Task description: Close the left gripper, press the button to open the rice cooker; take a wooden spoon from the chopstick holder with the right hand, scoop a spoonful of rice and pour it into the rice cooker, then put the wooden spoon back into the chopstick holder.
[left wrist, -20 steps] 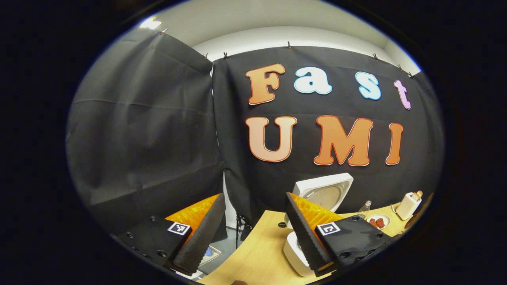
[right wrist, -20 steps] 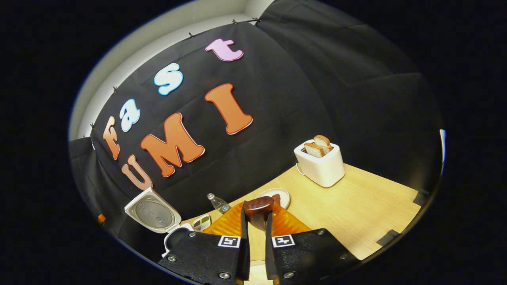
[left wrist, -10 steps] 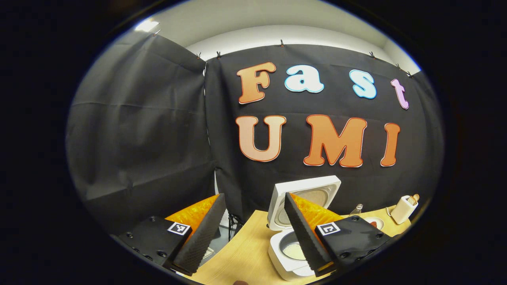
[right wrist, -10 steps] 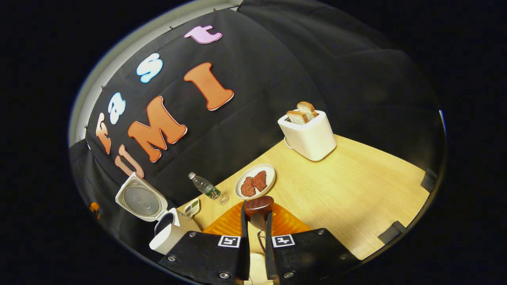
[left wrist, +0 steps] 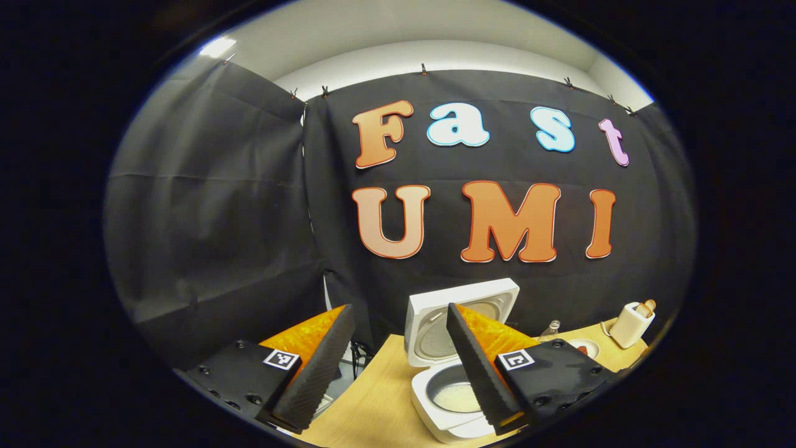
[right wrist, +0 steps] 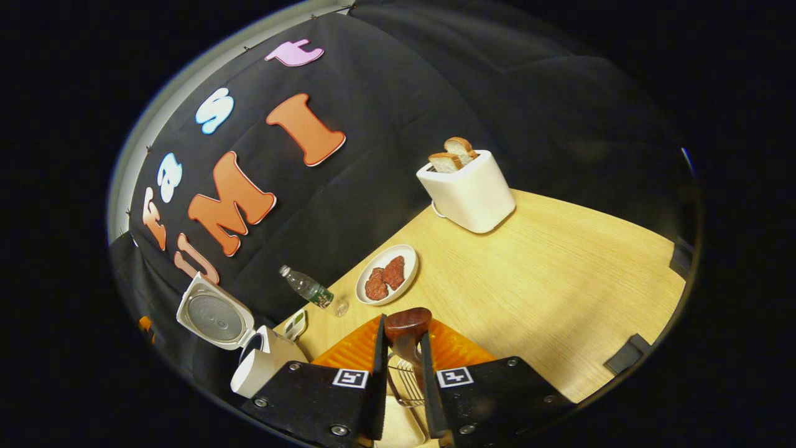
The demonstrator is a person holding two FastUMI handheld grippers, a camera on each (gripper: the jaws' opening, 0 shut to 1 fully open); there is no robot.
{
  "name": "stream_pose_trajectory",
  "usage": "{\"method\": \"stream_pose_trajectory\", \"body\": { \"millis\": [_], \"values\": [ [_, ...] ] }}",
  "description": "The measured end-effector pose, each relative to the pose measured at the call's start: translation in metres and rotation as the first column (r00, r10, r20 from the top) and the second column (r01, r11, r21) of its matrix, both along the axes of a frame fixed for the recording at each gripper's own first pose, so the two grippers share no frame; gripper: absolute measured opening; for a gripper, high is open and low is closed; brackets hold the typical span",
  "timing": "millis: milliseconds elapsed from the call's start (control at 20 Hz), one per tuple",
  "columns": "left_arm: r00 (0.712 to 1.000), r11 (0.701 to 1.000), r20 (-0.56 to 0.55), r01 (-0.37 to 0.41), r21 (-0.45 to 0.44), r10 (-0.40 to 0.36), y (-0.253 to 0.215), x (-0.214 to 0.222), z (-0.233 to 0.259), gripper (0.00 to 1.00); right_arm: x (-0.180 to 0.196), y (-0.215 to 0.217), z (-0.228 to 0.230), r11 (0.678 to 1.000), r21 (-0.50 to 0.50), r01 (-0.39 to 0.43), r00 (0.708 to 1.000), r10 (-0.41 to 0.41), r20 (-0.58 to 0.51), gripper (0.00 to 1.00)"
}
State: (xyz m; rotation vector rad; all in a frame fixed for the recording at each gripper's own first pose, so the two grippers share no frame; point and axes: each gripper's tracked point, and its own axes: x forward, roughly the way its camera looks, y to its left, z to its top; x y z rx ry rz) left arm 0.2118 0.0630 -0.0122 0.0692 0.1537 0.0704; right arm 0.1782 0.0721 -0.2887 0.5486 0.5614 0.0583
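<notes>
While the left tongs [left wrist: 398,348] stand wide before the open rice cooker [left wrist: 451,386], the right tongs [right wrist: 401,348] grip a wooden spoon [right wrist: 407,330] over the table [right wrist: 547,292]

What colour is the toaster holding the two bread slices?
White, or pale cream; the boxy toaster on the wooden table shows best in the right gripper view.

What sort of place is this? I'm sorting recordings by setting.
Likely a mock kitchen counter in a recording booth: a wooden table backed by black cloth carries an open rice cooker with rice inside, a toaster holding bread slices, and a plate of meat.
</notes>
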Motion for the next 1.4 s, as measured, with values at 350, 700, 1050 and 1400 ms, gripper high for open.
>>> {"method": "stream_pose_trajectory", "body": {
  "millis": [350,700,1050,1400],
  "values": [
    [1.000,0.999,0.004,0.015,-0.040,-0.015,-0.018,0.004,0.004,1.00,0.004,-0.031,0.018,0.969,-0.248,0.018,1.000,-0.011,0.029,0.95],
    [0.999,0.995,0.019,0.041,-0.093,-0.039,-0.060,0.058,0.032,1.00,0.012,-0.035,0.084,0.948,-0.313,0.054,0.993,-0.019,0.112,0.95],
    [0.998,0.990,-0.022,0.050,-0.129,-0.053,-0.089,0.158,0.037,1.00,0.000,-0.024,0.141,0.939,-0.342,0.042,0.984,0.021,0.179,0.95],
    [0.984,0.996,-0.175,0.027,-0.091,-0.043,-0.091,0.232,-0.021,1.00,-0.011,-0.017,0.169,0.936,-0.348,0.041,0.975,0.039,0.219,0.95]
  ]
}}
